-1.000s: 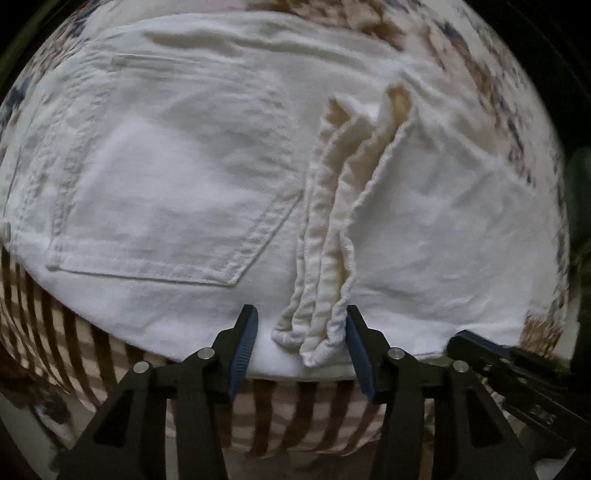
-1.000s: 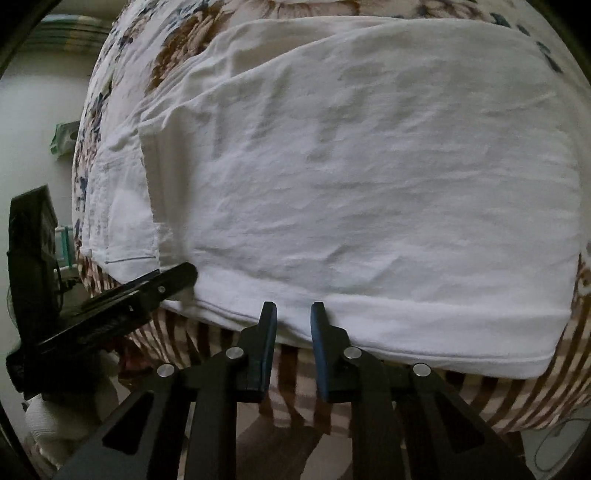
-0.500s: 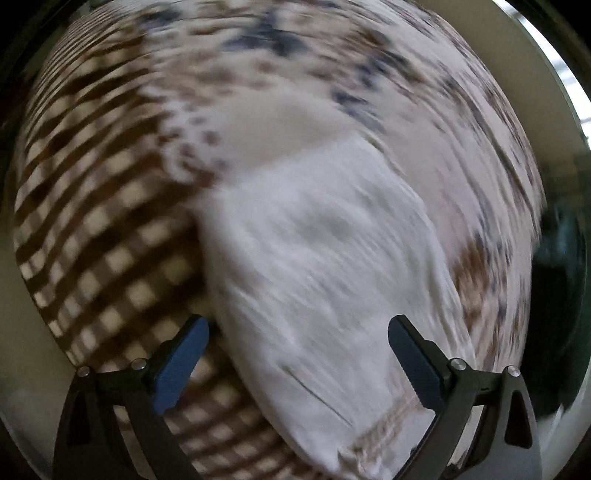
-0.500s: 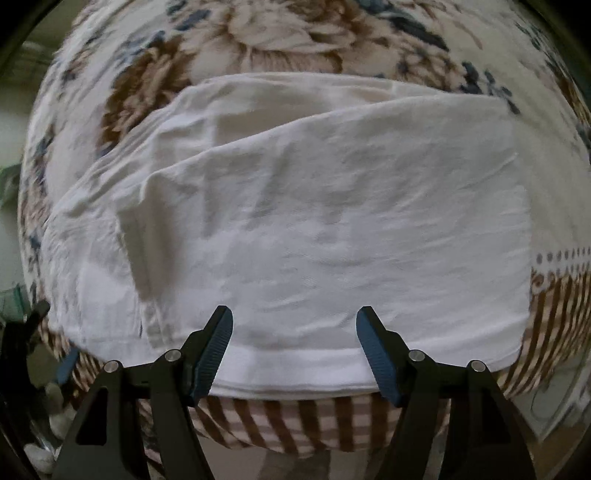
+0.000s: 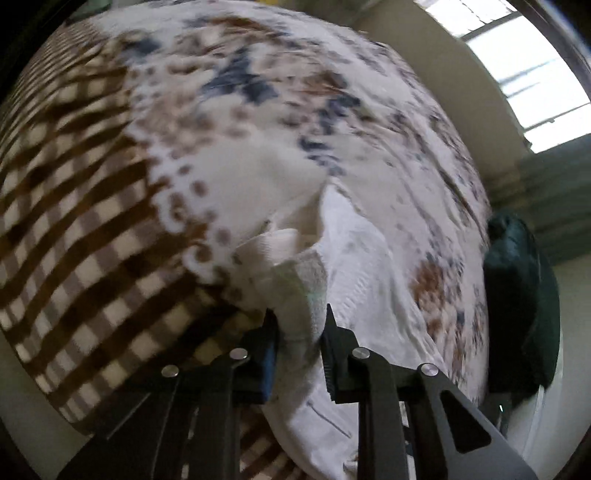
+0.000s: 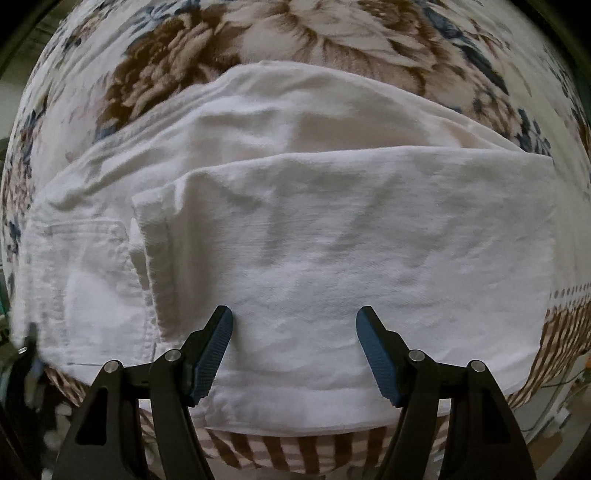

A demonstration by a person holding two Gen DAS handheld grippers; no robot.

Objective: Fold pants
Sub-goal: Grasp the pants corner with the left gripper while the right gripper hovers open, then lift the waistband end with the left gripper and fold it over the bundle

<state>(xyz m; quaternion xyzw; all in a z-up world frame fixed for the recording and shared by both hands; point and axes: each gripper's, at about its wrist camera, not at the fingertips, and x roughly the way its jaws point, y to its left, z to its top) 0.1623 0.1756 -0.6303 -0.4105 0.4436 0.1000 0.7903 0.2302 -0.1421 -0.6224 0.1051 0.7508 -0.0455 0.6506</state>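
Since a second ago, the left gripper (image 5: 298, 334) has swung to the end of the white pants (image 6: 295, 258) and clamped a bunched edge, while the right gripper (image 6: 294, 350) has spread wide and hovers released over them. Folded pants lie along the bed's (image 6: 295, 44) near edge on floral bedding, with bare bedding beyond. No writing is legible.

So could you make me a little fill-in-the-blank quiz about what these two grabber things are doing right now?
1. The left gripper is shut on a bunched edge of the ____ pants.
2. The right gripper hovers with its fingers ____.
3. The pants lie on a bedspread printed with brown and blue ____.

Missing words: white; open; flowers
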